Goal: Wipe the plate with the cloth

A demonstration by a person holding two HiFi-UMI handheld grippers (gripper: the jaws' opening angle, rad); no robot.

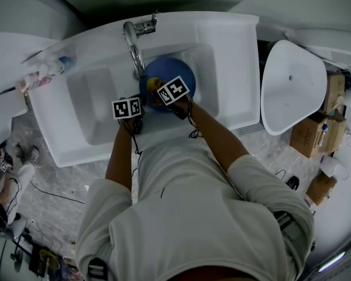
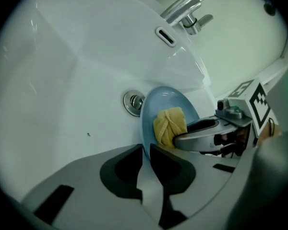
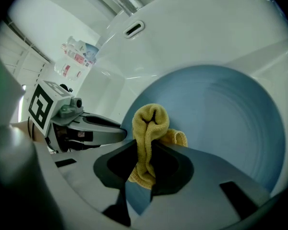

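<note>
Left gripper point(image 2: 146, 152): jaws closed on the near rim of the blue plate point(image 2: 169, 97), with the rim pinched edge-on between them. Right gripper point(image 3: 145, 150): jaws clamped on a yellow cloth point(image 3: 151, 123), which bunches upward out of the jaws in a folded lump.

Plate: located inside the white sink point(image 1: 93, 98), directly below the spout of the chrome tap point(image 1: 134, 40). Its face is turned up toward the person. Whether its far edge rests on the sink floor cannot be determined.

Cloth: the bunched end lies against the plate's inner face, near the lower left of the plate in the right gripper view. In the left gripper view the cloth sits on the plate just beyond the left gripper, with the right gripper reaching in from the right side.

The two grippers are close together over the front of the sink, their marker cubes point(image 1: 127, 107) side by side in the head view.

Surroundings: the drain point(image 2: 133, 102) is visible just left of the plate's rim. An overflow slot point(image 2: 166, 36) sits in the back wall below the tap. Bottles point(image 1: 44, 72) lie on the left end of the sink ledge. Cardboard boxes point(image 1: 310, 133) stand on the floor to the right.
</note>
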